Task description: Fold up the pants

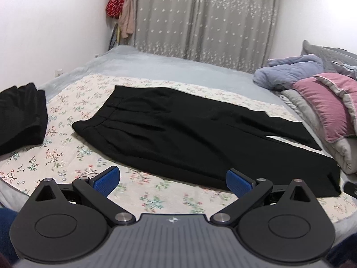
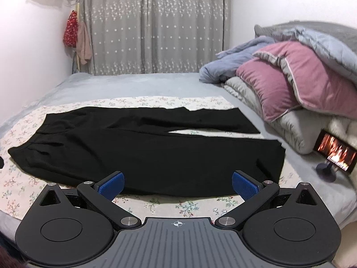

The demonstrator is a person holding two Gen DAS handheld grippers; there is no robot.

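Across the floral sheet (image 2: 138, 203) on the bed, black pants (image 2: 138, 154) lie flat, legs spread for folding; left gripper (image 1: 173, 182) and right gripper (image 2: 177, 184) hover released near the bed's front edge.

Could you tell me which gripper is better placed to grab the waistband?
Probably left: the open left gripper faces the black fabric pants' waistband end; the open right gripper faces the legs.

Black pants (image 2: 142, 147) on a cream floral sheet (image 2: 22, 187) over a pale blue-grey bedspread (image 2: 133, 84). Grey star-patterned curtain (image 2: 154, 24); pink pillow (image 2: 296, 82); red patterned bag (image 1: 115, 0); blue gripper pads (image 1: 107, 182).
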